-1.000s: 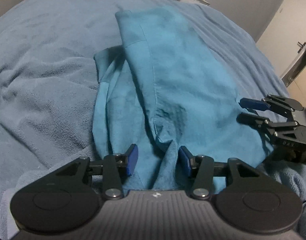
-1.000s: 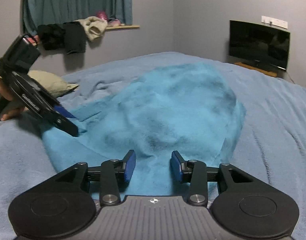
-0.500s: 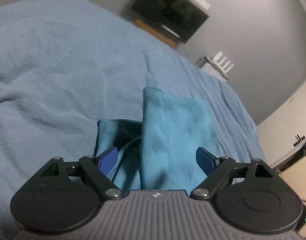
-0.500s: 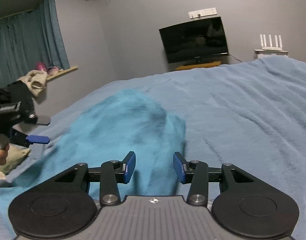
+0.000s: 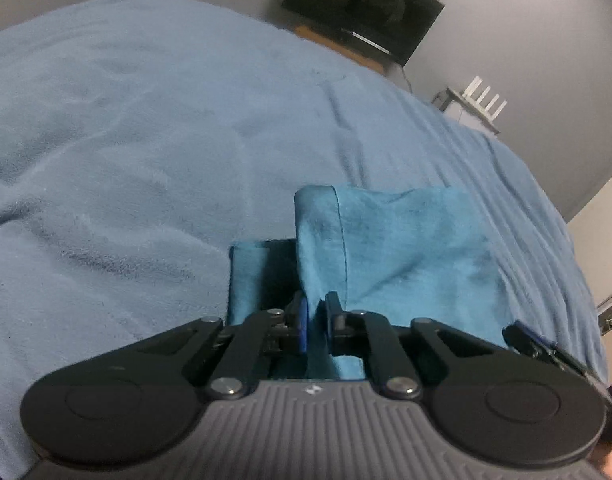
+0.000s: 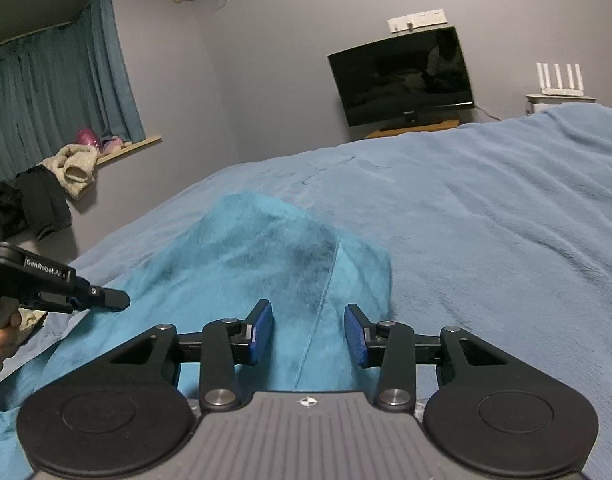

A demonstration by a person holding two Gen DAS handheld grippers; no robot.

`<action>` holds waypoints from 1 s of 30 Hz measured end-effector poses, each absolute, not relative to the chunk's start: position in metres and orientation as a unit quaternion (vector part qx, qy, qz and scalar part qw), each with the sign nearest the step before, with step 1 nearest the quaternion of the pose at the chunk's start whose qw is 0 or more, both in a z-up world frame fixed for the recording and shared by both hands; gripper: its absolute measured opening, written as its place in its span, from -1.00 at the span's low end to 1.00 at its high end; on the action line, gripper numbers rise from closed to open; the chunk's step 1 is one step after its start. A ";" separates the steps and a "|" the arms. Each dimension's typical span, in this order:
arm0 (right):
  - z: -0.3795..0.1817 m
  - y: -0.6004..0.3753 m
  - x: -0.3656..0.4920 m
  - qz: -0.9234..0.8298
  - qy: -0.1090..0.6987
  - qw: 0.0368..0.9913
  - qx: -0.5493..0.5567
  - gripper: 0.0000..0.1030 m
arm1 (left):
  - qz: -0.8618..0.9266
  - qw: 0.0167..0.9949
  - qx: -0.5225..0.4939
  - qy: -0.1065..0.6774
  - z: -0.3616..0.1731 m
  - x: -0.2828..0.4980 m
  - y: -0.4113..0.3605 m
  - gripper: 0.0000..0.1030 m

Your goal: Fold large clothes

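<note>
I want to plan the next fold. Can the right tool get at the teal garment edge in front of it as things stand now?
Probably yes. The right tool stands open with the teal garment lying directly between and ahead of its pads, nothing over it. The left tool, shut on the same garment, is off to the side and leaves the way free.

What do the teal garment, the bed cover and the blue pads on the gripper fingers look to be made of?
Teal garment: soft napped fabric, probably fleece or velour; matte, shaded by brushing, with a stitched seam.
Bed cover: plush light-blue blanket, likely fleece; fuzzy pile, soft creases.
Pads on the right gripper: smooth blue rubber or plastic, unclear which; the fingers behind look like matte black plastic.
</note>
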State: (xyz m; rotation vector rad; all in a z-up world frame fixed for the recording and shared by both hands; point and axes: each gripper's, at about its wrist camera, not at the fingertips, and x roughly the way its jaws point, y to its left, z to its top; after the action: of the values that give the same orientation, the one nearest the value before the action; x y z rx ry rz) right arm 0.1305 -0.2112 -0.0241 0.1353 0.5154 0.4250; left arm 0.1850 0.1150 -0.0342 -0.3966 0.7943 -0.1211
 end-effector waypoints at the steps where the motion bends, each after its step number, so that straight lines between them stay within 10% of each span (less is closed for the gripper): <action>1: -0.025 -0.210 0.135 0.210 0.254 0.942 0.065 -0.02 | -0.060 0.900 -0.196 0.385 -0.036 0.186 0.116 -0.88; 7: -0.037 -0.265 0.188 0.195 0.338 0.896 0.212 0.62 | -0.066 0.905 -0.174 0.382 -0.047 0.190 0.111 -0.88; 19: -0.122 -0.279 0.294 0.324 0.488 0.685 0.434 1.00 | -0.078 0.897 -0.205 0.384 -0.056 0.182 0.130 -0.88; 23: -0.129 -0.250 0.307 0.311 0.483 0.695 0.433 0.95 | -0.064 0.899 -0.212 0.379 -0.052 0.173 0.135 -0.88; 30: -0.103 -0.257 0.262 0.270 0.396 0.770 0.422 0.14 | -0.051 0.914 -0.169 0.366 -0.024 0.143 0.122 -0.38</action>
State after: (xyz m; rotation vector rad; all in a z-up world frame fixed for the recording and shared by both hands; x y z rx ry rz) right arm 0.2624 -0.2575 -0.1032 0.9150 0.8588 0.5847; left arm 0.1435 0.1219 -0.0238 -0.3471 0.7529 -0.1047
